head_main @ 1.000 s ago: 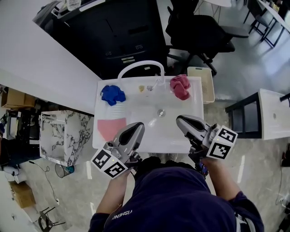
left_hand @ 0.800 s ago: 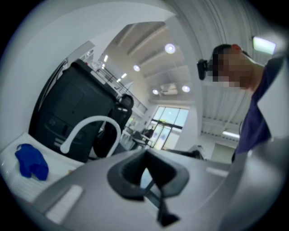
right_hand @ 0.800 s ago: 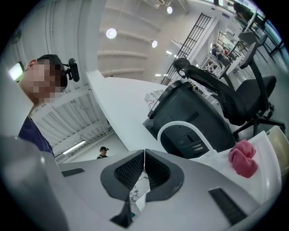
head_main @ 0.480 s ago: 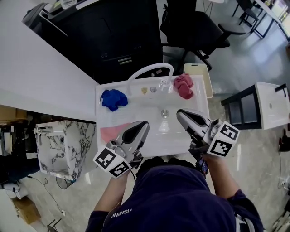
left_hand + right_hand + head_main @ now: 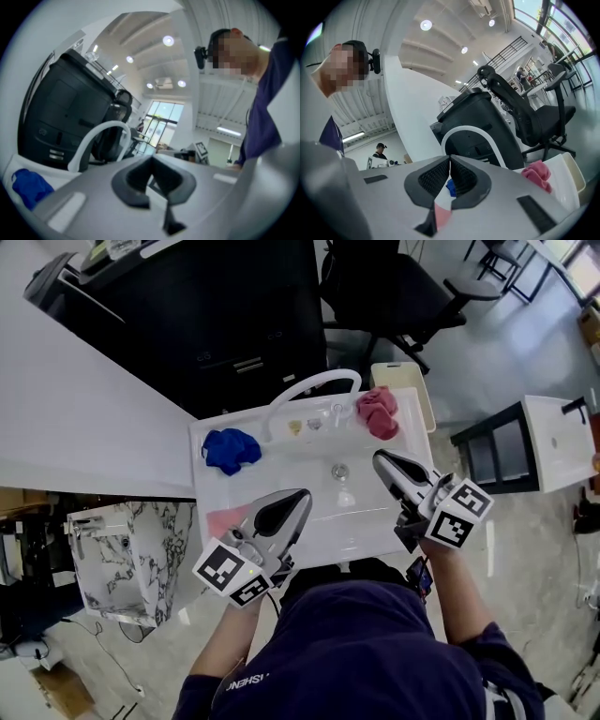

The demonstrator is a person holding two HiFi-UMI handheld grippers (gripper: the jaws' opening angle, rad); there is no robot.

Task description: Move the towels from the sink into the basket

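Note:
A white sink (image 5: 309,521) holds three towels. A blue towel (image 5: 230,448) (image 5: 28,187) lies crumpled at the back left. On the back right corner sits a red towel (image 5: 377,412) (image 5: 536,174). A flat pink towel (image 5: 220,519) lies at the front left, partly hidden by my left gripper (image 5: 298,495) (image 5: 150,161). That gripper is shut and empty, above the sink's near part. My right gripper (image 5: 382,460) (image 5: 449,161) is also shut and empty, over the right side of the sink. The cream basket (image 5: 405,381) (image 5: 574,176) stands beyond the sink's right corner.
A white arched faucet (image 5: 314,385) (image 5: 101,138) rises at the sink's back edge. A black cabinet (image 5: 225,315) and an office chair (image 5: 394,287) stand behind. A marble-patterned block (image 5: 117,549) sits left, a dark stand (image 5: 497,451) right.
The head view has shifted and the sink sits a little higher in it. Both grippers stay shut over the sink's near part. No towel has moved.

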